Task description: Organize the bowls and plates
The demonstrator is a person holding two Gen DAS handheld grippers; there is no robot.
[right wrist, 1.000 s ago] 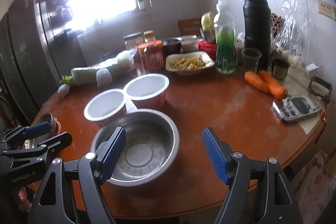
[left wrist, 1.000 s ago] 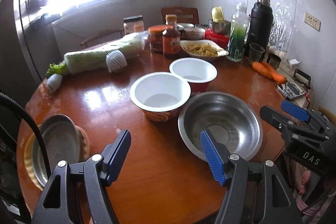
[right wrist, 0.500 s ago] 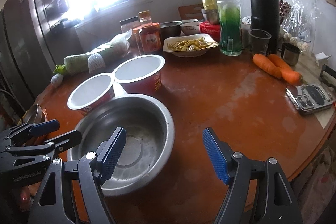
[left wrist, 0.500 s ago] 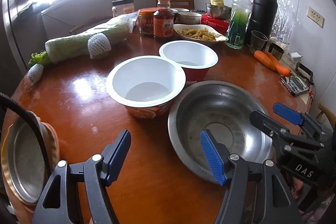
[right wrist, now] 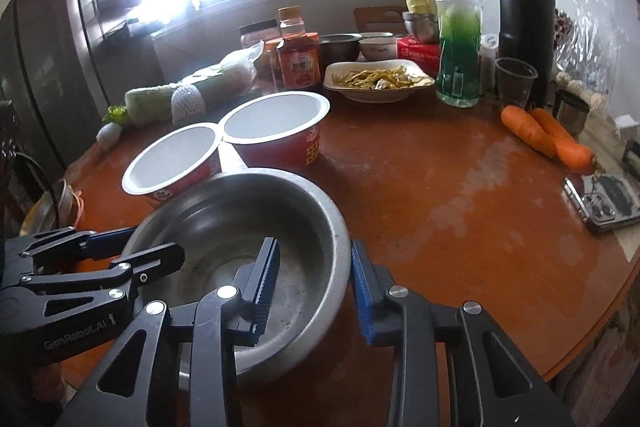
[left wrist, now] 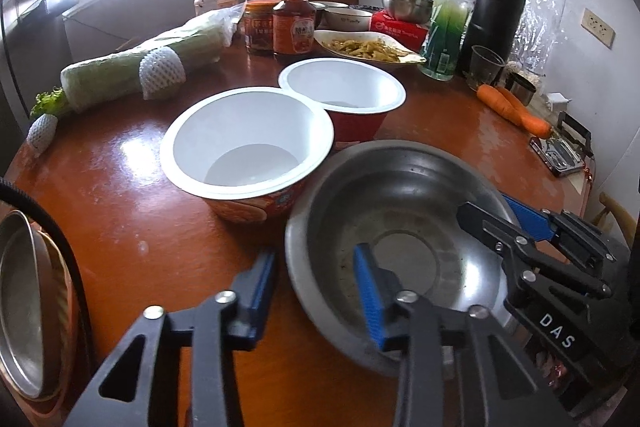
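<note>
- Left wrist view: left gripper (left wrist: 316, 287) part-open, straddling the steel bowl (left wrist: 400, 195) near rim, pads not touching it.
- Right gripper (right wrist: 314, 281) likewise astride the bowl's opposite rim, unclamped.
- Two white paper bowls (left wrist: 248, 147) sit just behind the steel bowl.

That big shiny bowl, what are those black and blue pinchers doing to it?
A person is tidying bowls with a pincher in each hand. The left tool and the right tool each straddle the rim of the steel bowl from opposite sides, one finger inside and one outside. Neither looks closed on the rim yet, and the bowl sits on the table. Two empty white paper bowls wait just behind it.
</note>
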